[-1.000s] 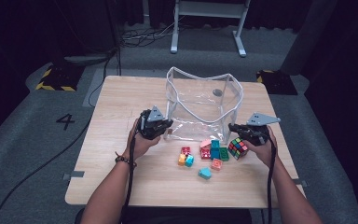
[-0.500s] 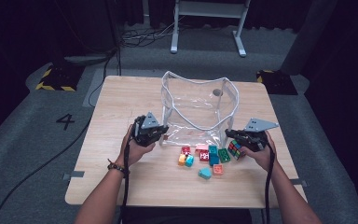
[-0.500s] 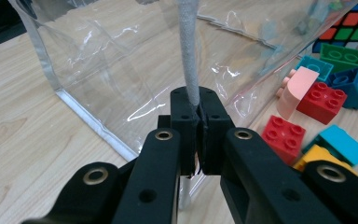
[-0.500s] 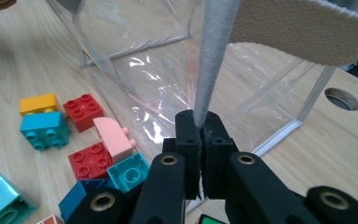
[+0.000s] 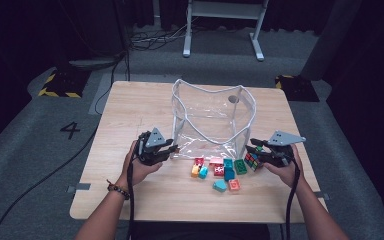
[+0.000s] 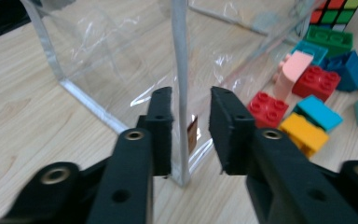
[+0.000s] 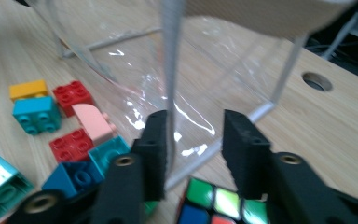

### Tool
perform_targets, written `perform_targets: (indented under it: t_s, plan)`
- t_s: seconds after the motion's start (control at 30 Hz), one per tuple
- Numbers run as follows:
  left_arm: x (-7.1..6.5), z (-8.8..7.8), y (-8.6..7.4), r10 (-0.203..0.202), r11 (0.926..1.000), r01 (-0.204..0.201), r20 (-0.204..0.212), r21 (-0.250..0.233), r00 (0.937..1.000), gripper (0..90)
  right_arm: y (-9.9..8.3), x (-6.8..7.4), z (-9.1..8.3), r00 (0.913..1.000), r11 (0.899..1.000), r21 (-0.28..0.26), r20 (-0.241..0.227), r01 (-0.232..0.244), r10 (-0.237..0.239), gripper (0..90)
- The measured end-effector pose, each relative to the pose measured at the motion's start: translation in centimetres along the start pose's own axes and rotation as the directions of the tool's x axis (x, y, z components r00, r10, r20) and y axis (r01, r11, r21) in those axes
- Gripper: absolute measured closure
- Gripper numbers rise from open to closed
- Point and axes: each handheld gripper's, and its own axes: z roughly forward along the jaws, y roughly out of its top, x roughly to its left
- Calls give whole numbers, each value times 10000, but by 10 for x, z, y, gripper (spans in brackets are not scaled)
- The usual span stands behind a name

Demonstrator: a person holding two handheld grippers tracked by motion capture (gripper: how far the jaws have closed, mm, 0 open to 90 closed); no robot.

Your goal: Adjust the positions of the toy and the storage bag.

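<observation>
Wooden tabletop carries everything we work with, and on it stands the clear plastic bag, open at the top, its white-piped corners rising like posts. Just in front of it lies a loose cluster of toy building bricks, red, pink, teal, orange and green, with a Rubik's cube at the cluster's right end. Our left gripper sits at the bag's near left corner; in the left gripper view its jaws stand narrow on either side of the corner piping, and we think the pads only brush it rather than pinch it, though the view is too close to be sure. Our right gripper is at the near right corner, over the cube; its jaws have just been opening, with the piping close against one pad and a clear gap beside the other. The risk we see is the thin film slipping free on that side, so the bag sags or tips onto the bricks; a careless sweep of the right hand could also knock the cube away.
</observation>
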Motion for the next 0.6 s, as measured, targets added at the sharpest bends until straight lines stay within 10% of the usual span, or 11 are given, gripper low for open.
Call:
perform_targets:
  t_s: [0.27,0.6]
  plan:
    - [4,-3,-20,-792,9944,793,-38,705,9969,318,-22,-13,-12,9974,9975,412,456,-578,559,307]
    - [2,-5,-43,-829,9902,816,68,1132,9965,160,-42,-14,-11,9912,9918,522,701,-1164,1127,198]
